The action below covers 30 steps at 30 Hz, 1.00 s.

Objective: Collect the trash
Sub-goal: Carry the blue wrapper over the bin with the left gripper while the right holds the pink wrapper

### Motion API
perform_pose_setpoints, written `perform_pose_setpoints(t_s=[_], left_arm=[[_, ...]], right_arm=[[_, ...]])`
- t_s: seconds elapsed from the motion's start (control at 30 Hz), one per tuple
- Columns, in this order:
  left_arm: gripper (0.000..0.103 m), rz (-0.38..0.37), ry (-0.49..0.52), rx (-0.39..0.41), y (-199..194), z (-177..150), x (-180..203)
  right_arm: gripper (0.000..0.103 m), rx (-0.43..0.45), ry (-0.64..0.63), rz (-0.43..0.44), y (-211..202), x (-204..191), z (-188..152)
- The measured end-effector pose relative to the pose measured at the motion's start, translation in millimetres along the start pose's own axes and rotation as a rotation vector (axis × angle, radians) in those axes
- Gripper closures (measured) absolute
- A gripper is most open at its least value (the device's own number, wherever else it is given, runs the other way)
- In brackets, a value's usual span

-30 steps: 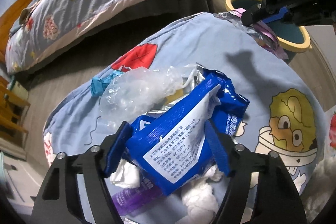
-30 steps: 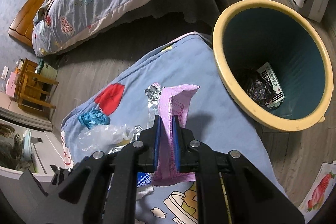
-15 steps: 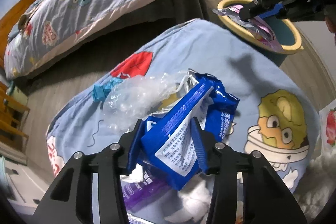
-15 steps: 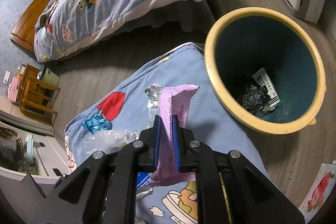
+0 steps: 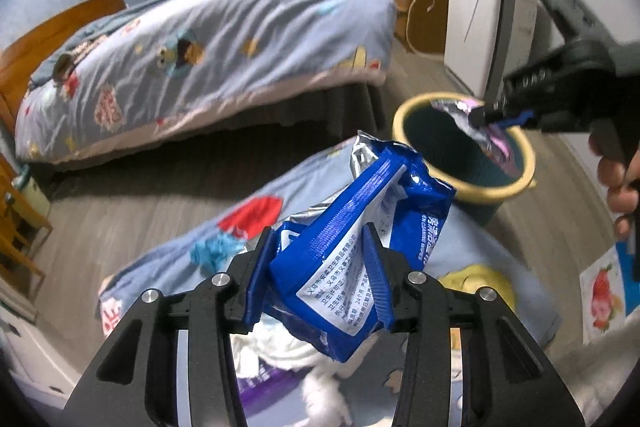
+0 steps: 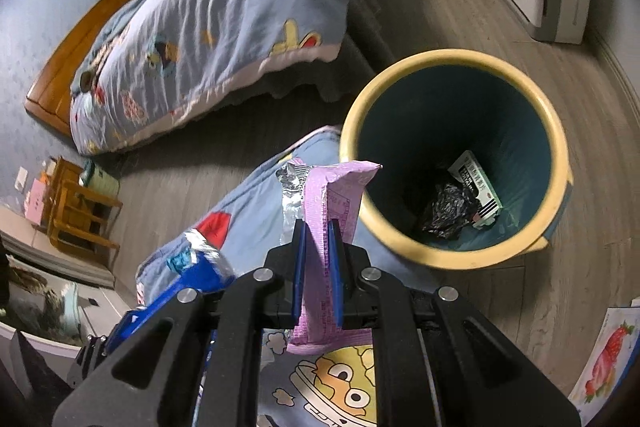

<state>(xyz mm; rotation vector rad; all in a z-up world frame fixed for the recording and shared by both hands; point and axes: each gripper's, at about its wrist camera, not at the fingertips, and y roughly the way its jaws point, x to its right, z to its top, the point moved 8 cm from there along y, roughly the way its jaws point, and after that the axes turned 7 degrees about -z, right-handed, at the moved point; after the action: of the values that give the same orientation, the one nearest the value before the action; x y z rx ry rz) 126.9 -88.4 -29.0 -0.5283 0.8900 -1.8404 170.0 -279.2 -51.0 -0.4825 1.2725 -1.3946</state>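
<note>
My left gripper [image 5: 318, 269] is shut on a blue wet-wipe packet [image 5: 360, 227] with a white label, lifted above the blue cartoon quilt [image 5: 460, 259]. In the right wrist view that same blue packet [image 6: 192, 279] shows at the lower left. My right gripper [image 6: 318, 247] is shut on a pink foil wrapper [image 6: 332, 203], held just left of the yellow-rimmed teal bin [image 6: 556, 131]. In the left wrist view the right gripper [image 5: 486, 117] hangs over the bin [image 5: 412, 107] with the wrapper [image 5: 492, 143] dangling inside the rim. Crumpled black foil [image 6: 448, 211] and a small box [image 6: 476, 187] lie in the bin.
White tissues [image 5: 324, 395], a purple packet [image 5: 260, 383] and a crumpled teal scrap [image 5: 212, 251] stay on the quilt. A bed [image 5: 200, 59] stands behind, wooden chairs [image 6: 80, 207] at the left, a white appliance [image 5: 476, 27] by the far wall. A strawberry picture [image 6: 608, 359] lies on the floor.
The left gripper closed on the blue packet and lifted it off the quilt. The right gripper carried the pink wrapper toward and over the bin's rim.
</note>
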Motion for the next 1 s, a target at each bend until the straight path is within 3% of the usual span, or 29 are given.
perform_pose_setpoints(t_s=[0.4, 1.0], left_arm=[[0.058, -0.009, -0.005, 0.039, 1, 44, 38], [0.058, -0.037, 0.102, 0.052, 42, 87, 86]], right_arm=[[0.092, 0.146, -0.015, -0.078, -33, 53, 58], [0.092, 0.153, 0.035, -0.157, -13, 117, 86]])
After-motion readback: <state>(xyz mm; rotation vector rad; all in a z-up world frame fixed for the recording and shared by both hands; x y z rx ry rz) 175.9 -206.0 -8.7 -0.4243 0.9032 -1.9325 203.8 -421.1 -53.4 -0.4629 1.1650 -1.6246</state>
